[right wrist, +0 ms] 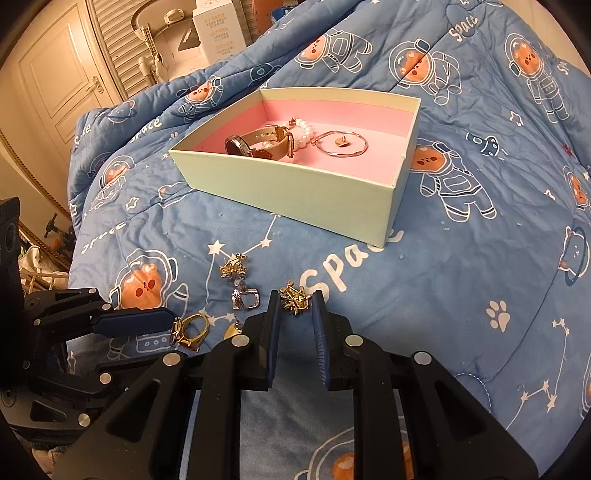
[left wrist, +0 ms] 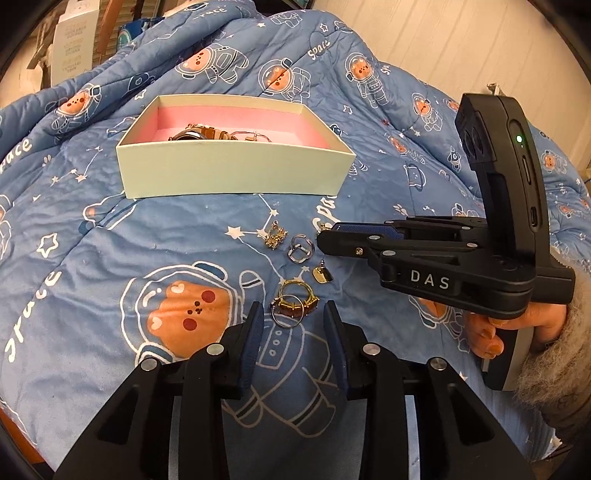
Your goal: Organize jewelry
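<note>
A pale green box (left wrist: 232,171) with pink lining sits on a blue quilt; in the right wrist view (right wrist: 295,192) it holds a watch (right wrist: 258,144), a pearl bracelet (right wrist: 304,134) and a hoop with a small gold stud (right wrist: 341,144). In front lie a gold floral earring (left wrist: 275,236), a silver ring (left wrist: 300,251), a gold heart stud (left wrist: 322,275) and a gold amber-stone ring over a silver ring (left wrist: 293,306). My left gripper (left wrist: 293,314) is open around those rings. My right gripper (right wrist: 295,301) has its jaws closed against a second gold floral earring (right wrist: 294,300).
The blue astronaut quilt (left wrist: 110,258) covers the whole surface and bulges up behind the box. White boxes (right wrist: 218,33), a louvred door and clutter stand beyond the quilt at the back left. The right gripper body (left wrist: 461,258) reaches in from the right.
</note>
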A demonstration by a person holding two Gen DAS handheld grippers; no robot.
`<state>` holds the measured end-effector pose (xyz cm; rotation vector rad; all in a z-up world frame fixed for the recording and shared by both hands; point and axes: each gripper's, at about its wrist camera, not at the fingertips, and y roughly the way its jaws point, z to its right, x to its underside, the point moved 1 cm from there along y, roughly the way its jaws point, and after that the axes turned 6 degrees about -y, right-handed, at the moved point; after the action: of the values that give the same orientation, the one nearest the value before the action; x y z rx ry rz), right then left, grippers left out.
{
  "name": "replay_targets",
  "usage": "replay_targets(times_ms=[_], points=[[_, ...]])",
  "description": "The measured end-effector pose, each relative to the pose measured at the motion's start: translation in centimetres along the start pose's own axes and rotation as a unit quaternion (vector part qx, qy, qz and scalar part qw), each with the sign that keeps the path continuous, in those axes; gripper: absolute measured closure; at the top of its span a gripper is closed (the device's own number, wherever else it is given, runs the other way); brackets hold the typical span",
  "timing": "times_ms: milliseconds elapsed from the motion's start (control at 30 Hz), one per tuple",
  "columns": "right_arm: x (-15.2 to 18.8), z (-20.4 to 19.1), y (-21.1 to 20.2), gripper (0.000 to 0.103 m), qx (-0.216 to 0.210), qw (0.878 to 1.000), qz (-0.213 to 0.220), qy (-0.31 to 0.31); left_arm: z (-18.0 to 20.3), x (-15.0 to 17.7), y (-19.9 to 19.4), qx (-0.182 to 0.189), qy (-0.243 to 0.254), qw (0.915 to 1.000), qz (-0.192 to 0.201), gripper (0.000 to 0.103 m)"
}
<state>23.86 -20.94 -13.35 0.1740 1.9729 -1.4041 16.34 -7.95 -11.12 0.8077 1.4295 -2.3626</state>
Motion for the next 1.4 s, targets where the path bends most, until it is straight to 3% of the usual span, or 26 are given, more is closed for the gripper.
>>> replay_targets(times_ms=[67, 267, 600, 667, 700, 900, 967, 1133, 1300, 1367, 1400], points=[[0.0, 0.0, 0.1, 0.085, 0.000, 1.000, -0.001, -0.001, -0.7, -0.1, -0.1, 0.024, -0.010, 0.9997, 0.001, 0.071], [0.1, -0.1, 0.1, 0.085, 0.002, 1.000, -0.002, -0.001, -1.9, 0.0, -0.2, 0.069, -0.026, 0.9973, 0.002, 0.085], [0.0, -0.2, 0.1, 0.085, 0.004, 1.000, -0.003, -0.001, -2.0, 0.1, -0.1, 0.063, -0.020, 0.9978, 0.004, 0.086], [0.0, -0.2, 0.1, 0.085, 0.004, 1.000, -0.003, -0.001, -2.1, 0.1, -0.2, 0.063, -0.020, 0.9978, 0.006, 0.091], [0.0, -0.2, 0.0, 0.085, 0.004, 1.000, -0.002, -0.001, -2.1, 0.1, -0.4, 0.062, -0.021, 0.9978, 0.009, 0.099], [0.0, -0.8, -0.5, 0.085, 0.004, 1.000, -0.001, -0.015, -1.8, 0.1, -1.4, 0.057, -0.011, 0.9982, 0.015, 0.099], [0.1, -0.8, -0.5, 0.085, 0.007, 1.000, -0.002, -0.017, -1.8, 0.1, -1.3, 0.032, -0.011, 0.9992, 0.020, 0.097], [0.2, -0.7, -0.4, 0.085, 0.007, 1.000, -0.004, -0.013, -1.8, -0.1, -1.0, 0.040, 0.000, 0.9991, 0.011, 0.064], [0.2, -0.8, -0.3, 0.085, 0.007, 1.000, -0.005, -0.012, -1.7, -0.3, 0.1, 0.041, 0.034, 0.9986, -0.001, 0.064], [0.2, -0.7, -0.3, 0.085, 0.007, 1.000, -0.005, -0.012, -1.5, -0.4, 0.3, 0.042, 0.053, 0.9977, -0.005, 0.069], [0.2, -0.8, -0.3, 0.085, 0.007, 1.000, -0.005, -0.011, -1.4, -0.4, 0.4, 0.037, 0.063, 0.9973, -0.007, 0.078]])
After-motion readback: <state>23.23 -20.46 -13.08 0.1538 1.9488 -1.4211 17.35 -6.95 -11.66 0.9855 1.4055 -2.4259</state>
